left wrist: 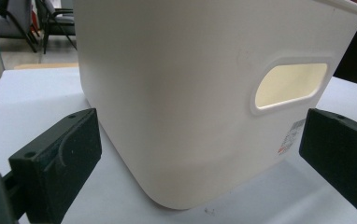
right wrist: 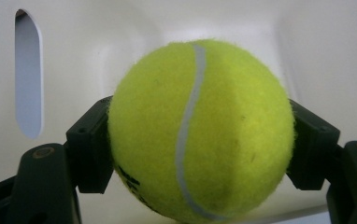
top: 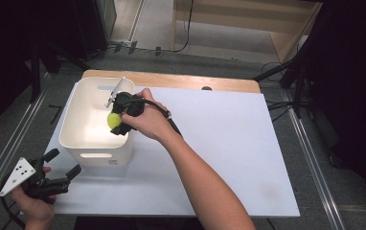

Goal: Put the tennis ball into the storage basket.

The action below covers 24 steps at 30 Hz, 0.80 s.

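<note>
High view: right gripper point(top: 115, 120) clamps tennis ball point(top: 113, 120) over white bin point(top: 71, 125) — left gripper point(top: 61, 165) gapes wide, empty.

The white bin point(top: 96, 124) stands at about 10 o'clock on the white board point(top: 229, 153), its four walls closing off that corner; its open top is partly taken up by the right gripper point(top: 116, 120) and the tennis ball point(top: 113, 120) clamped in it. From 12 through 3 to 6 o'clock the board lies bare. At 7 o'clock the left gripper point(top: 62, 163), jaws spread, sits just beside the bin's near wall.
</note>
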Tool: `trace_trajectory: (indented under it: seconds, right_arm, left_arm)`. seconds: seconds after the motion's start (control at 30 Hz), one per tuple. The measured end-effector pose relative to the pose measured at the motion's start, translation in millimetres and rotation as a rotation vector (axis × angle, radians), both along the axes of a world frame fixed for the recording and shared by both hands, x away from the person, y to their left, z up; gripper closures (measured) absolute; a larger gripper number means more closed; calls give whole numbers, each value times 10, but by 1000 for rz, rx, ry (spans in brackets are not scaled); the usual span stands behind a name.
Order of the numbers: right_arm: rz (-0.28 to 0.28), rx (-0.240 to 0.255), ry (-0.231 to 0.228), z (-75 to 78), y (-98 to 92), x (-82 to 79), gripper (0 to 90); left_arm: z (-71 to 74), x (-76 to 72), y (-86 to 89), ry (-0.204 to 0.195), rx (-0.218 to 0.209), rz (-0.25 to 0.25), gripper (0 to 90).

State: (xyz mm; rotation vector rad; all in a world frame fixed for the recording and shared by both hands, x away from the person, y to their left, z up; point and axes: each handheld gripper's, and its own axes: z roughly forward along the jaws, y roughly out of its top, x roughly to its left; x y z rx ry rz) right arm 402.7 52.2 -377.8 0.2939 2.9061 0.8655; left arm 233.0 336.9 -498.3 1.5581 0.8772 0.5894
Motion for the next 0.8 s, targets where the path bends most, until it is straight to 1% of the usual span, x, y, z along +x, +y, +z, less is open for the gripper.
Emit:
trace_trajectory:
  seconds: [0.1, 0.17, 0.2, 0.23, 0.37, 0.5, 0.8]
  right_arm:
    - [9, -19, 4, -23, 20, -14, 225]
    - [21, -24, 0, -32, 23, -14, 204]
    - [26, -19, 1, -34, 18, -11, 175]
    - [24, -6, 13, -33, 9, -8, 155]
    - [7, 17, 30, 5, -51, 4, 132]
    - [0, 39, 21, 44, -117, 2, 116]
    - [-28, 94, 4, 123, -251, -29, 115]
  left_arm:
    - [0, 0, -1, 0, 1, 1, 0]
    - [0, 0, -1, 0, 1, 0, 0]
    - [0, -1, -1, 0, 1, 0, 0]
    - [0, 0, -1, -1, 1, 0, 0]
    - [0, 0, -4, 2, 2, 0, 0]
    - [0, 2, -4, 0, 4, 0, 0]
    - [-1, 1, -7, 1, 6, -2, 0]
